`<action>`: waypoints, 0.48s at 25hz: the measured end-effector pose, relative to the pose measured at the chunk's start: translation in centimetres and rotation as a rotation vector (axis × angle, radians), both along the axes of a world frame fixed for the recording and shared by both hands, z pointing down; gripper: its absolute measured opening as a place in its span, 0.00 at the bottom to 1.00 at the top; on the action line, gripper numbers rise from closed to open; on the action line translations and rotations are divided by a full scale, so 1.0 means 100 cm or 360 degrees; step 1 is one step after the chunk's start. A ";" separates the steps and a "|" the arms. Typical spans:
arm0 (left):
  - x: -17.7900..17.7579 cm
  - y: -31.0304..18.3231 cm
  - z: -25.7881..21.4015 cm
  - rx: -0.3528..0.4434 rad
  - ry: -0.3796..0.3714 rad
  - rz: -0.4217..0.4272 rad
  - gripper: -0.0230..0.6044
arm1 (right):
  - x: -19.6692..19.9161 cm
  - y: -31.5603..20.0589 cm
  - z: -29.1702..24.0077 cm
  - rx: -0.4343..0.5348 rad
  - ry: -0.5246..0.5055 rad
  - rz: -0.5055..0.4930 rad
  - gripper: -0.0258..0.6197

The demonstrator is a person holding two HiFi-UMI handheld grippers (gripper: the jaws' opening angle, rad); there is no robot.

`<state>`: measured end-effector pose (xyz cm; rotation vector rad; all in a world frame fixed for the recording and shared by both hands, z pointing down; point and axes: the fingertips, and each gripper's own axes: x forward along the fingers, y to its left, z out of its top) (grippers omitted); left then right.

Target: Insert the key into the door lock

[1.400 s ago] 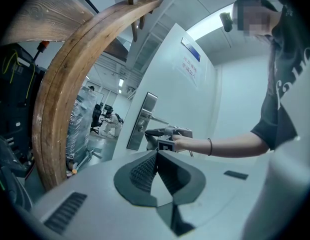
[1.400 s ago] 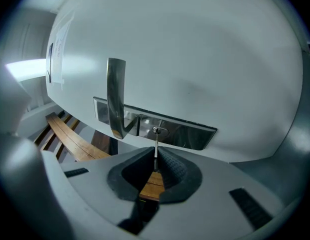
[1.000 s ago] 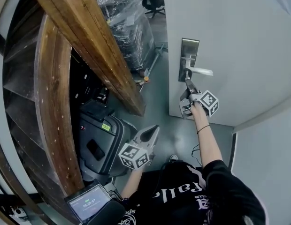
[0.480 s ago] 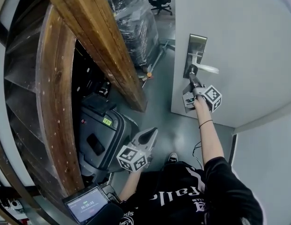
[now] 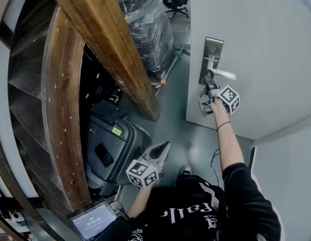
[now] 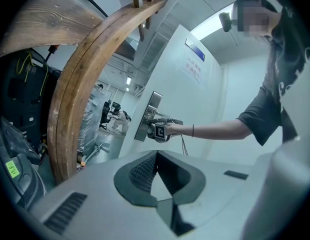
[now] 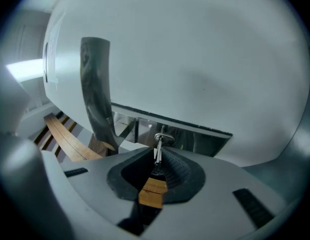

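Right gripper [image 7: 157, 157] pinching key [image 7: 157, 150], jaws clamping its bow. Key blade meeting lock cylinder [image 7: 163, 137] in steel plate [image 7: 205, 140], just beside door handle [image 7: 95, 94]; depth of entry unclear. Left gripper [image 6: 156, 160] hanging low, well apart from door [image 5: 256, 44], jaws pressing together, gripping nothing.

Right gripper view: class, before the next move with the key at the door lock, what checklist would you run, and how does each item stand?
1. Right gripper shut on the key: ok.
2. Key tip meets the keyhole in the lock plate: ok.
3. Key pushed fully home: cannot tell.
4. Door handle off to the side of the key, not touching it: ok.
5. Left gripper shut on nothing, held far from the lock plate: ok.
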<state>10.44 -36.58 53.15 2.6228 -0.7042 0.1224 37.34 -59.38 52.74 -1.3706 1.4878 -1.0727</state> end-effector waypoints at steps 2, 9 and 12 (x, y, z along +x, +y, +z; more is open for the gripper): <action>0.004 0.001 -0.002 -0.0008 -0.0002 0.0011 0.04 | -0.002 0.004 -0.005 -0.0033 0.0158 -0.0027 0.10; 0.005 0.010 -0.001 -0.0013 -0.0006 0.0103 0.04 | -0.040 0.075 0.004 -0.0101 0.0566 -0.0219 0.10; 0.000 0.019 -0.001 -0.0023 -0.0006 0.0155 0.04 | -0.063 0.117 -0.003 -0.0073 0.0617 -0.0236 0.10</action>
